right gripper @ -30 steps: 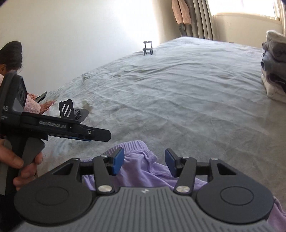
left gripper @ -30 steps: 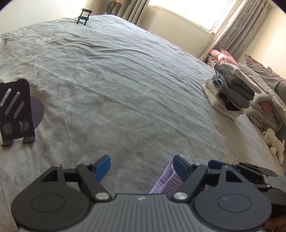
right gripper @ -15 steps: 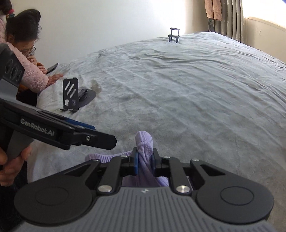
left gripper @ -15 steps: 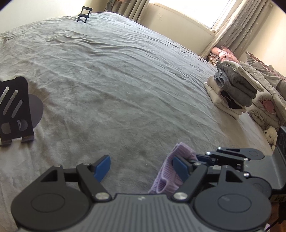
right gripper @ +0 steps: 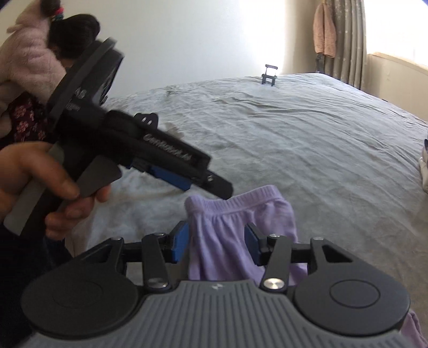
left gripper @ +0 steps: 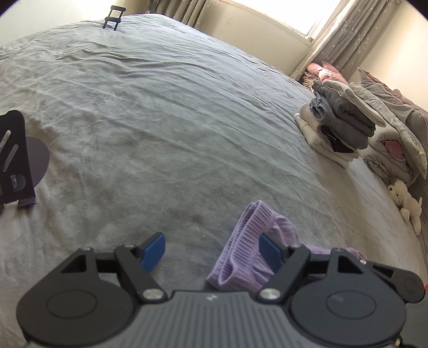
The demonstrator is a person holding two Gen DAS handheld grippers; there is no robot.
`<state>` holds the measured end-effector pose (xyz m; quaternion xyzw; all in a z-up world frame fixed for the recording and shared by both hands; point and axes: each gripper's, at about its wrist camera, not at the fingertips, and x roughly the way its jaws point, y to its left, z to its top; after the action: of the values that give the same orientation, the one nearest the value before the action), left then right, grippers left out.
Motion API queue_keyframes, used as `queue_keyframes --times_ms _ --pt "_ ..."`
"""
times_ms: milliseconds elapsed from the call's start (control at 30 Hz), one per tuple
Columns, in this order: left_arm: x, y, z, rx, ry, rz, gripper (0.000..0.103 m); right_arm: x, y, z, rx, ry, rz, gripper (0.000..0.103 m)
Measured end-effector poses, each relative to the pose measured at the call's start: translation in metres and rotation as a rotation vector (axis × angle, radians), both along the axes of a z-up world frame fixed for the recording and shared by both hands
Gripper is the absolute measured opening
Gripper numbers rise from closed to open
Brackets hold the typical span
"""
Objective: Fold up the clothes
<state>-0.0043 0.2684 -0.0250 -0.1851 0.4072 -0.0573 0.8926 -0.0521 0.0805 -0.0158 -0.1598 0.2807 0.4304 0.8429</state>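
Purple shorts (right gripper: 240,230) on grey bed (right gripper: 321,150), waistband pointing away, length running back toward cam. Right gripper (right gripper: 216,241) jaws opening round the cloth; left gripper (left gripper: 211,250) released, empty.

Left gripper (left gripper: 211,249) tilted downward, jaws wide apart, right gripper (right gripper: 216,242) at its 3 o'clock, jaws opening, left hand (right gripper: 40,184) gripping handle.

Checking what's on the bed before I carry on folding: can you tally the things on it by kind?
Purple garment, unfolded: 1
Stack of folded clothes: 1
Black stands: 2, one near, one far
White plush toy: 1
Pile of bedding: 1
Total: 6
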Motion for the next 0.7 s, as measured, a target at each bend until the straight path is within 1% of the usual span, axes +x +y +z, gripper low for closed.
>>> queue_keyframes --times_ms 67,100,167,233,300,333,367,433,500,533,567,633,700 --pt "0.002 -0.005 -0.002 0.016 0.003 -0.011 0.077 0.004 0.010 -0.008 -0.018 0.006 -0.063 0.028" --pt "0.002 -0.007 -0.003 0.026 0.002 -0.013 0.077 0.006 0.015 -0.012 -0.024 0.011 -0.097 0.007" --pt "0.003 -0.009 -0.005 0.040 0.000 -0.017 0.077 0.004 0.015 -0.008 0.038 0.008 -0.140 0.007" --pt "0.006 -0.010 -0.005 0.040 0.000 -0.020 0.076 -0.007 0.019 -0.006 0.034 -0.048 -0.154 0.005" --pt "0.009 -0.016 -0.004 0.058 -0.006 -0.029 0.062 -0.011 0.027 -0.014 -0.030 -0.108 -0.184 0.005" --pt "0.011 -0.018 -0.003 0.063 -0.006 -0.032 0.046 -0.010 0.029 -0.019 -0.046 -0.106 -0.196 0.005" --pt "0.013 -0.020 -0.003 0.065 -0.006 -0.034 0.040 -0.008 0.031 -0.025 -0.060 -0.099 -0.207 0.005" --pt "0.018 -0.024 -0.003 0.072 -0.010 -0.036 0.041 -0.008 0.031 -0.028 -0.038 -0.084 -0.214 0.007" --pt "0.025 -0.028 -0.003 0.085 -0.019 -0.049 0.051 -0.010 0.030 -0.027 -0.022 -0.084 -0.207 0.010" --pt "0.029 -0.031 -0.002 0.093 -0.023 -0.060 0.065 -0.009 0.029 -0.027 -0.016 -0.080 -0.211 0.011" --pt "0.032 -0.035 -0.002 0.108 -0.025 -0.073 0.073 -0.008 0.027 -0.026 -0.010 -0.075 -0.216 0.011" --pt "0.041 -0.044 -0.001 0.147 -0.030 -0.098 0.076 -0.007 0.015 -0.020 0.013 -0.055 -0.216 0.014" --pt "0.048 -0.051 -0.001 0.170 -0.035 -0.126 0.080 -0.006 0.003 -0.014 0.037 -0.034 -0.216 0.014"
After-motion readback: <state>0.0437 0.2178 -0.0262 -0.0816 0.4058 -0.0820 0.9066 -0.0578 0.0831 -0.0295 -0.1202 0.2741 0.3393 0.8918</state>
